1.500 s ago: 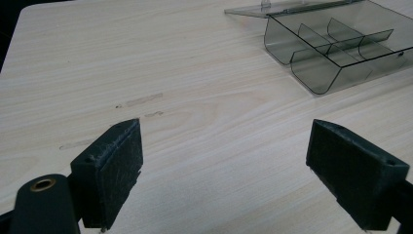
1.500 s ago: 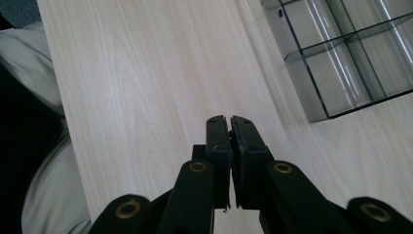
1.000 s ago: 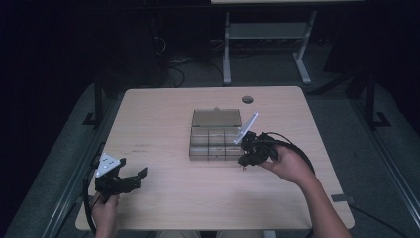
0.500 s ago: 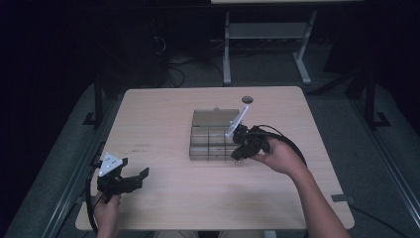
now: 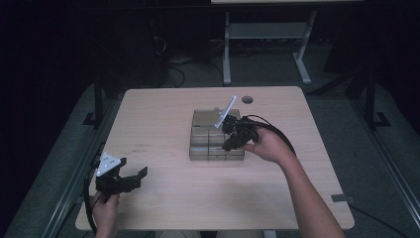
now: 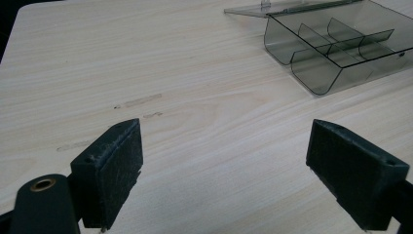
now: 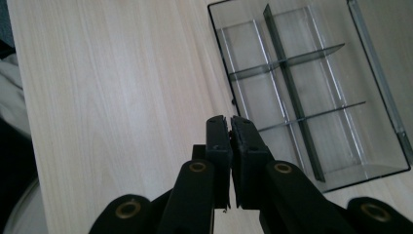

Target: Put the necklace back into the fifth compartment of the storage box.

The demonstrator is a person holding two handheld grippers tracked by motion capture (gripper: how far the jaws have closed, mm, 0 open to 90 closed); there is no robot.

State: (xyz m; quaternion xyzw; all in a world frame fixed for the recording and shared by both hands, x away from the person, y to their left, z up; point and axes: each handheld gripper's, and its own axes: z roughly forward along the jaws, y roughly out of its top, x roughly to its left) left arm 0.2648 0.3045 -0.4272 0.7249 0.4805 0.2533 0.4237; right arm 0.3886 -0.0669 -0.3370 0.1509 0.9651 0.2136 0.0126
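The left gripper (image 5: 132, 179) waits wide open and empty at the table's (image 5: 163, 114) near left corner. Since a second ago, the right gripper (image 5: 231, 144), jaws pressed together on nothing, has slid from the divided clear box's (image 5: 216, 148) right edge over its compartments. The box sits open at mid-table, lid (image 5: 204, 117) laid back, likely ready for closing.

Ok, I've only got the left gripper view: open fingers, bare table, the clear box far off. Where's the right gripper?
Observer: In the high view, the right gripper hovers over the right side of the clear box.
Operator: Open or shut?
Observer: Shut. Its fingers meet with nothing between them.
Operator: Anything in the box?
Observer: The compartments that the right gripper view looks into are empty.
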